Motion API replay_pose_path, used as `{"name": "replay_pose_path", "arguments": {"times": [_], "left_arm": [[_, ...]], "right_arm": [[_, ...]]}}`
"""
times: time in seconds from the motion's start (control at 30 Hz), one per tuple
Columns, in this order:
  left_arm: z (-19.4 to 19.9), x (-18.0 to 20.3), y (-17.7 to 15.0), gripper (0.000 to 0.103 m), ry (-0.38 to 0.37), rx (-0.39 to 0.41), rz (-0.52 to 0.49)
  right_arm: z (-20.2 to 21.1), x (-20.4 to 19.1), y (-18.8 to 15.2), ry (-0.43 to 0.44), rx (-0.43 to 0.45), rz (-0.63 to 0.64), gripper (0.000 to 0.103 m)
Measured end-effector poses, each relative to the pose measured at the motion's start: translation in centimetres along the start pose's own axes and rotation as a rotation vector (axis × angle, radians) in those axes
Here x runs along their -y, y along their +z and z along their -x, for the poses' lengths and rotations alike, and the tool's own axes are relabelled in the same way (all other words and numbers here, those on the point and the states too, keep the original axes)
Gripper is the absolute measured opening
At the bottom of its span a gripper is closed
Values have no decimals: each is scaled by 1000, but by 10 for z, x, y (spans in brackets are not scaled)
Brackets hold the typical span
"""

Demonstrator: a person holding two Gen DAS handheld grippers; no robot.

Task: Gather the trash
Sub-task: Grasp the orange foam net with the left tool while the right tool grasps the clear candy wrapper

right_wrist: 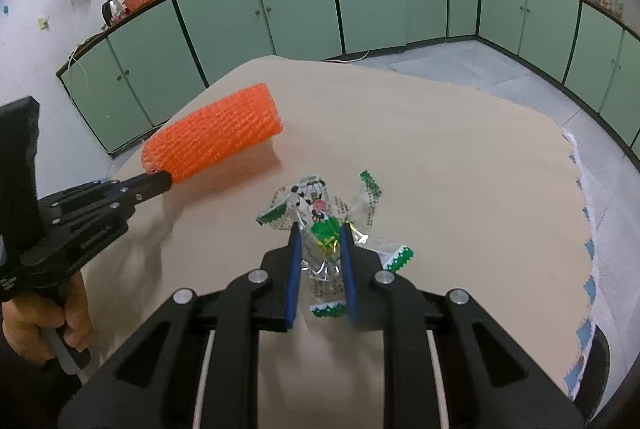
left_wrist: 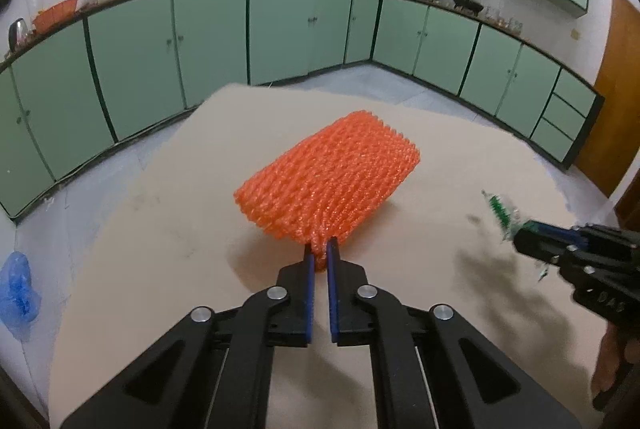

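Trash on the worktop I count as two pieces: one orange foam net sleeve and one crumpled clear wrapper with green zigzag edges and small printed figures.

I see the net sleeve near the middle of the beige worktop, in the left wrist view just ahead of my left gripper. Its fingers are almost together, with only a narrow gap, and they pinch the near corner of the sleeve. The near end looks raised off the surface; if the far end touches the worktop I cannot tell for sure.

The wrapper is to the right of the sleeve, well apart from it. My right gripper has it between its two blue fingers, which stand narrow but a little wider than the left ones, and they press on the crumpled middle part. The loose ends of the wrapper spread out in front and below the fingers.

In the right wrist view a hand holds the handle of the left gripper at the left edge. Around the worktop I see the grey floor and a long row of green cabinets. One blue plastic bag lies on the floor at the left.
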State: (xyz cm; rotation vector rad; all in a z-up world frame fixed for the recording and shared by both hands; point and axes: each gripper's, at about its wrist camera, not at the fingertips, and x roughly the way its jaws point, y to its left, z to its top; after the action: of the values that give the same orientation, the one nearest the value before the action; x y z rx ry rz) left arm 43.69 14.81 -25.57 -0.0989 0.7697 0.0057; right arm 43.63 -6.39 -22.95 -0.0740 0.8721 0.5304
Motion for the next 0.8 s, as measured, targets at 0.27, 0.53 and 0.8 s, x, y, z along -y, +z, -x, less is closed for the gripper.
{"name": "replay_pose_path", "arguments": {"times": [0.27,0.53,0.8], "left_arm": [[53,12,-3,6,-37,49,-6],[89,72,-14,5,-142,58,-65],[101,168,-26,5,-268,40,-180]], "right_arm": [[49,1,-6,-5,56,-7,17],[114,27,-27,-61,111,-43,17],[176,90,-75,-170,139,-152,17]]}}
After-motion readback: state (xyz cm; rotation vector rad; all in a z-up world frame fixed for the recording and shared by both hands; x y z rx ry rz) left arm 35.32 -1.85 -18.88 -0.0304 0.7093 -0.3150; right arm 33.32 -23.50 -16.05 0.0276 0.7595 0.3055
